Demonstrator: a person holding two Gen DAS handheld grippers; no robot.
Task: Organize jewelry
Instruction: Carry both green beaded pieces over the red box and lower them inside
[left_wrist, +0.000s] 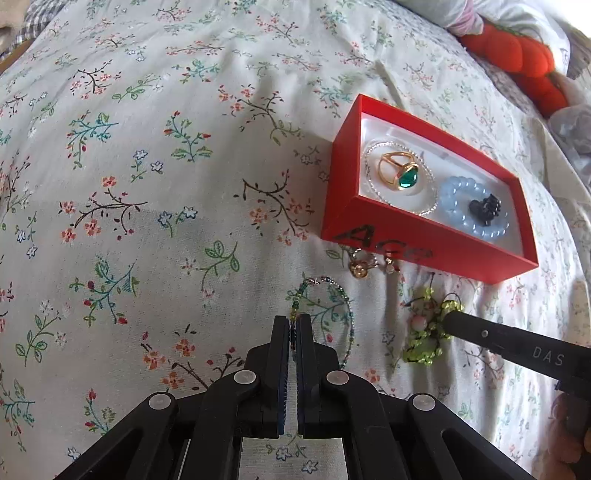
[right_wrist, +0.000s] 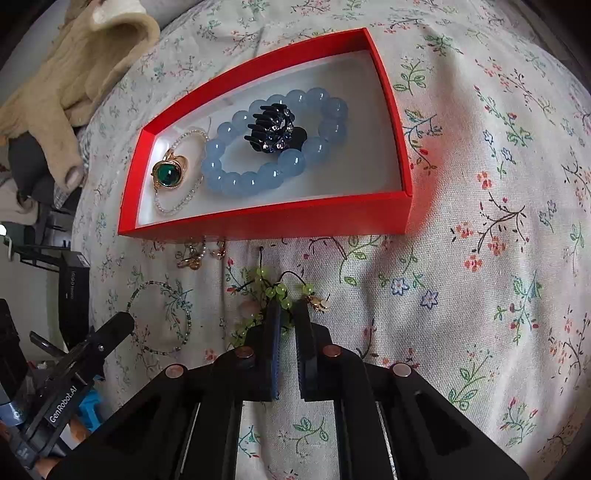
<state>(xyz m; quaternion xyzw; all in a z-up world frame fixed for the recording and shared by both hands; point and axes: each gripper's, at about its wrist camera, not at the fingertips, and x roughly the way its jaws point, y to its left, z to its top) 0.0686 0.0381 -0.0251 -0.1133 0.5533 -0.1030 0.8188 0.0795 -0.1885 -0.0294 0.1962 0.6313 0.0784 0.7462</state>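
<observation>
The right gripper (right_wrist: 287, 308) is pinched shut on the green bead string (right_wrist: 275, 295), and the red box (right_wrist: 258, 218) waits just past it at twelve o'clock, its long side lying across. The left gripper (left_wrist: 293, 325) is pinched shut on the thin bead loop (left_wrist: 343, 317); its box lies at two o'clock. The beads look smooth and shiny, the flowery sheet (left_wrist: 147, 184) soft.

Matt red cardboard box (right_wrist: 258, 221), glossy blue beads (right_wrist: 273, 177), shiny gold metal ring (left_wrist: 397, 171), soft printed cotton bedsheet (left_wrist: 166, 184).
</observation>
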